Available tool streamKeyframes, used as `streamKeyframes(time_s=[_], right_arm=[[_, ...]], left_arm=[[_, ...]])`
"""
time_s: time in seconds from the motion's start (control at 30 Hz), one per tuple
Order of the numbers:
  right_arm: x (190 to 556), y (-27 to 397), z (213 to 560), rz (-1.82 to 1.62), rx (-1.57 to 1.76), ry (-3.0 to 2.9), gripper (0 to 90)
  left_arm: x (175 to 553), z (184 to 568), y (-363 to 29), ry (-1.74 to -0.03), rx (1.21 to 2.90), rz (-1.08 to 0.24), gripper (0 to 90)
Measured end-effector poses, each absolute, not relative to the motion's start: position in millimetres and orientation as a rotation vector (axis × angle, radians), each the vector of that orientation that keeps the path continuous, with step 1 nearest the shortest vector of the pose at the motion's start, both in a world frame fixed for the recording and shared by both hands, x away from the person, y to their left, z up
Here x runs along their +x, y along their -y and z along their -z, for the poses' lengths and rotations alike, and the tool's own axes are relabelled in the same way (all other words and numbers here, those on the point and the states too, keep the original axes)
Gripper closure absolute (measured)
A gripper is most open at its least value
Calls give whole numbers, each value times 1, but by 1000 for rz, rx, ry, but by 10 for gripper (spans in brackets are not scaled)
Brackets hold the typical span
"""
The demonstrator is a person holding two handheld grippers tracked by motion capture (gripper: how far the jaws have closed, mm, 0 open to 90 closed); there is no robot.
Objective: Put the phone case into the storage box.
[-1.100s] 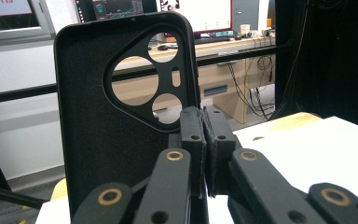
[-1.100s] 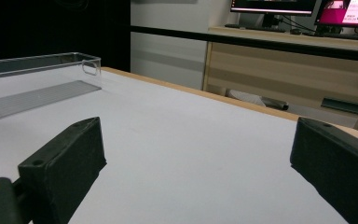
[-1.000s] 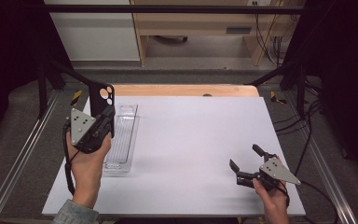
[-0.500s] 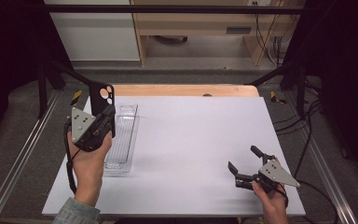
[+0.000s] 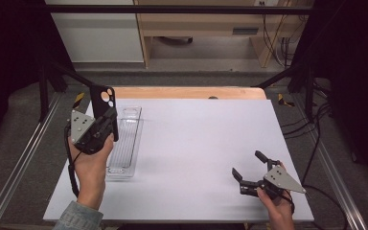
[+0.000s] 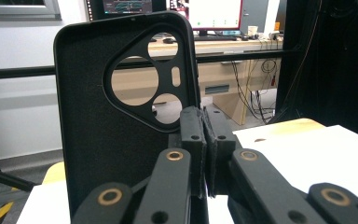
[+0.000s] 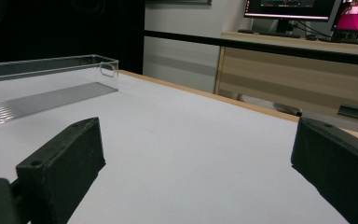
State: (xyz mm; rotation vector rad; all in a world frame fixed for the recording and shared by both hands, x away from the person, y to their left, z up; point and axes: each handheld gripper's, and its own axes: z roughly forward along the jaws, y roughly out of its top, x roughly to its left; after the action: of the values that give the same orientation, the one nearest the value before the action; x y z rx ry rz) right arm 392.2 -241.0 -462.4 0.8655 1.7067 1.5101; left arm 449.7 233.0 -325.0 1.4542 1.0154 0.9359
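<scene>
The phone case (image 5: 104,106) stood upright, clamped in the left gripper (image 5: 109,125) at the desk's (image 5: 201,143) nine o'clock. The right gripper (image 5: 250,168), at five o'clock, gaped apart.

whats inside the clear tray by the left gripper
The clear plastic tray looks empty: its ribbed floor shows bare in the right gripper view. In the high view the left gripper and its black phone case cover the tray's left edge, so that strip stays unseen.

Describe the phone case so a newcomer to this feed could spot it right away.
Start at the white table and go to its left side, where a long clear plastic tray lies. Just left of the tray, the left gripper holds a black phone case upright by one edge. It is the one dark, flat shell there, with round camera cutouts near its top.
</scene>
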Motion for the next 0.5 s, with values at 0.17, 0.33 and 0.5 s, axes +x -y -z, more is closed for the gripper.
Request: streamKeyframes(time_s=[0.17, 0.33, 0.5], right_arm=[[392, 242, 462, -1512, 864, -1704, 30], [392, 241, 462, -1514, 863, -1707, 30], [392, 241, 462, -1515, 863, -1708, 30]], left_arm=[[454, 328, -234, -1031, 1450, -912, 876], [457, 330, -233, -1036, 1455, -915, 876], [460, 331, -232, -1042, 1461, -907, 876]])
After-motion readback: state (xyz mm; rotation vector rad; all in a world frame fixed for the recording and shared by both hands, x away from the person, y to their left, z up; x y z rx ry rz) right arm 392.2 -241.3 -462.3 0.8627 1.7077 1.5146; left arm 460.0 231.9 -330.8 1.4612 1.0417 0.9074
